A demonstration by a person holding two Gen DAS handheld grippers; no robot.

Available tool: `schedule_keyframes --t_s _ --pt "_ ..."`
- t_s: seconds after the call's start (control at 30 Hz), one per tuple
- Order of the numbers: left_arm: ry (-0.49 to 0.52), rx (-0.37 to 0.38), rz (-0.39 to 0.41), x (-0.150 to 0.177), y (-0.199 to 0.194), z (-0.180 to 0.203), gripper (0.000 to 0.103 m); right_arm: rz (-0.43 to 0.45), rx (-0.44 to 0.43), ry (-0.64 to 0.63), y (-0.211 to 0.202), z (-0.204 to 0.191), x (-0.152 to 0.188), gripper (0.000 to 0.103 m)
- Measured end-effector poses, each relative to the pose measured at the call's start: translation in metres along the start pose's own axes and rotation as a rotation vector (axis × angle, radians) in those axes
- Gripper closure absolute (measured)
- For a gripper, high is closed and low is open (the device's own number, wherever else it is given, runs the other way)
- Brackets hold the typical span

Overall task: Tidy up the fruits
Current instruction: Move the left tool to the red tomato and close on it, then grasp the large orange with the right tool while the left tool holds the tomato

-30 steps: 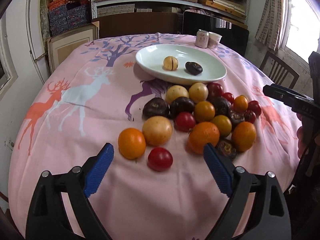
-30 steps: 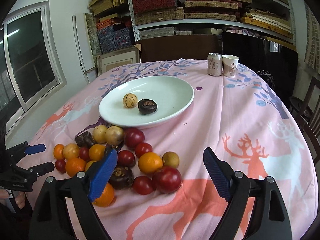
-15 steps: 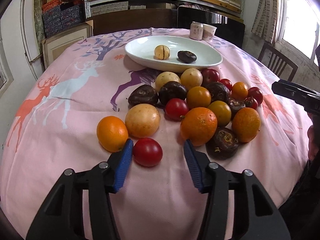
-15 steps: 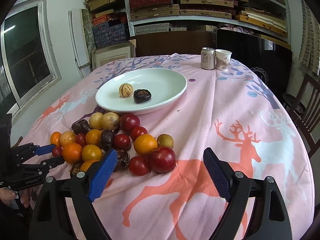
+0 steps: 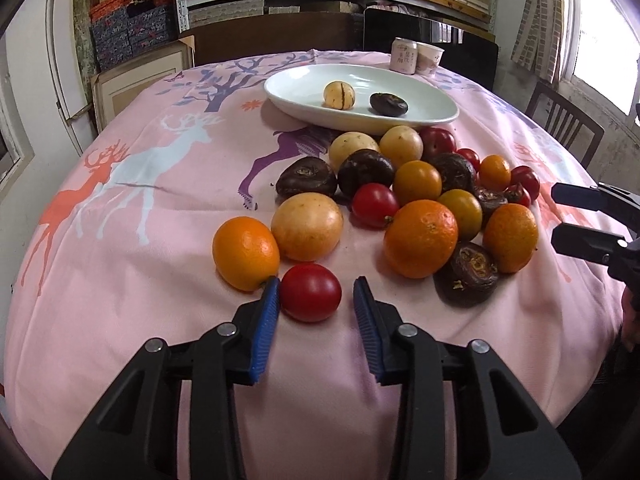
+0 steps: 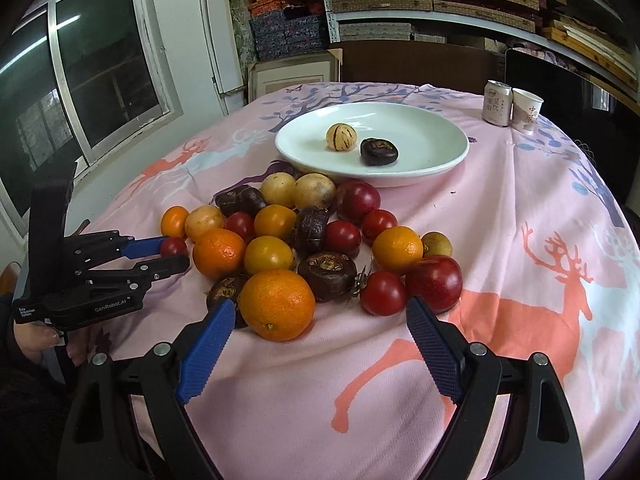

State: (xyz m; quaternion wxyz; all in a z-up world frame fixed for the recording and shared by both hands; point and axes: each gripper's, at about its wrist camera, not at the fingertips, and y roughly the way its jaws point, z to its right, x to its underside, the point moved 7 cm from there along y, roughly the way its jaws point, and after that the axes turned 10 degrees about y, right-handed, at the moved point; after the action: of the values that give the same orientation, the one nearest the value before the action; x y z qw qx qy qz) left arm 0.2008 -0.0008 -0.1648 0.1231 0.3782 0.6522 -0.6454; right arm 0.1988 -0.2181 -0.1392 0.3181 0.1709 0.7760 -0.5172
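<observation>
**Red tomato between the left jaws**

The left gripper [image 5: 315,297] stands partly open around a red tomato [image 5: 310,292]; the left pad touches it, the right pad stands clear. The right gripper [image 6: 320,316] gapes wide, empty, near an orange [image 6: 277,304]. The left gripper's body reads "GenRobot.AI".

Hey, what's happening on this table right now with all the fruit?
A person holding a gripper in each hand is sorting a pile of fruit on a pink tablecloth. The left gripper is half closed around a small red fruit at the near edge of the pile, one pad at its side, not yet clamped. The right gripper waits open by a large orange. The white plate holds just two pieces.
</observation>
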Motion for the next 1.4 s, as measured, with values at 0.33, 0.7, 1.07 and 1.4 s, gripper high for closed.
schedule_keyframes --t_s 0.33,0.7,1.07,1.4 --pt "0.005 -0.06 -0.019 0.003 0.005 -0.009 0.059 -0.001 0.016 0.011 0.0 0.006 0.002 0.015" --pt "0.002 -0.024 -0.008 0.003 0.004 -0.002 0.074 -0.002 0.017 0.014 0.001 0.007 0.003 0.015" --pt "-0.008 -0.017 0.027 -0.002 -0.008 -0.001 0.074 -0.053 -0.018 -0.002 0.017 -0.009 0.011 0.019" --pt "-0.011 -0.011 0.031 0.0 -0.014 -0.001 0.074 -0.076 -0.03 -0.006 0.029 -0.027 0.008 0.027"
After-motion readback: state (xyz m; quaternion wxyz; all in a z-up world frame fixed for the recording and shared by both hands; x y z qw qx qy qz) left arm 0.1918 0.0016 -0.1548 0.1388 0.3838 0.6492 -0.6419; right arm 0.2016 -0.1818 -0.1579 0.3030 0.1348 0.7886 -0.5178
